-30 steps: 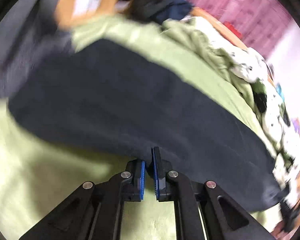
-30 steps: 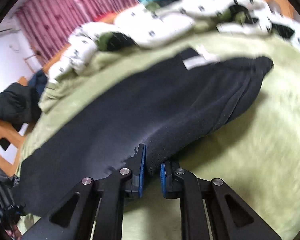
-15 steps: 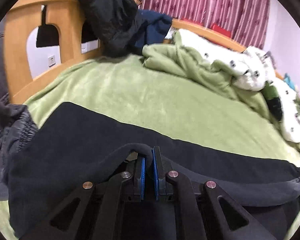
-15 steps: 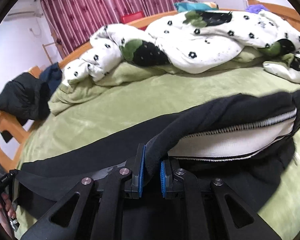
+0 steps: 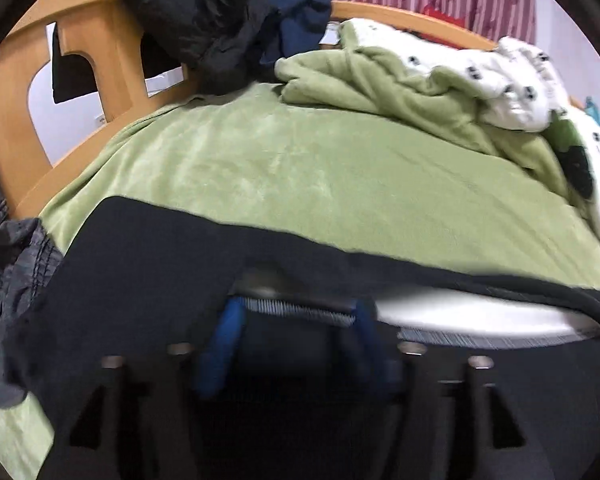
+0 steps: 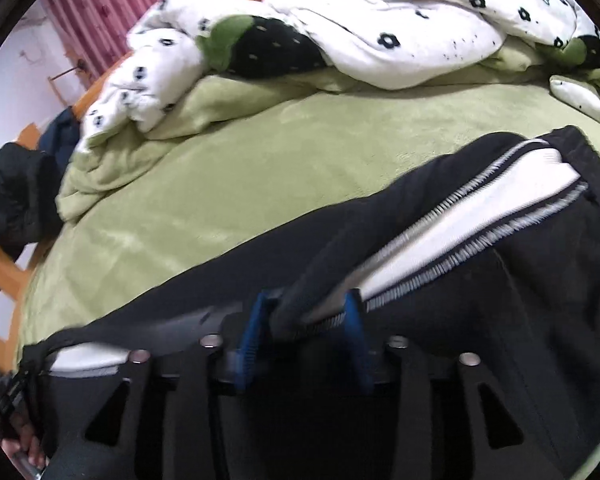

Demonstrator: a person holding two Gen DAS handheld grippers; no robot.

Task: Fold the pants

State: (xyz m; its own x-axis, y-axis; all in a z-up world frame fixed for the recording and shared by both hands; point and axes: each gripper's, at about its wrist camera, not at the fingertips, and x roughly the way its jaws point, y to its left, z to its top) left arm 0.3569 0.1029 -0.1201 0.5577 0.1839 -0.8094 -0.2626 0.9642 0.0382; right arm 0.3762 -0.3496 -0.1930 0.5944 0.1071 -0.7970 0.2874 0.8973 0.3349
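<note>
Black pants [image 5: 148, 264] lie folded lengthwise across the green blanket [image 5: 320, 168], with the white inner lining [image 6: 468, 216] and a grey stitched seam showing along the top layer. My left gripper [image 5: 296, 320] stands open over the fabric, its blue pads [image 5: 228, 328] apart with the seam edge lying between them. My right gripper [image 6: 306, 312] is also open, its blue pads [image 6: 256, 328] spread, with a black fold of the pants [image 6: 340, 248] lying loosely between them.
A wooden bed frame [image 5: 84, 52] with a black jacket [image 5: 188, 12] draped on it stands at the left. A crumpled green blanket [image 5: 380, 80] and a white flower-print duvet [image 6: 380, 20] pile up at the far side. Grey denim [image 5: 8, 280] lies at the left edge.
Both grippers have opened from shut on the pants' edge and let the top layer down onto the lower layer. The fold came over towards the near side during the last second.
</note>
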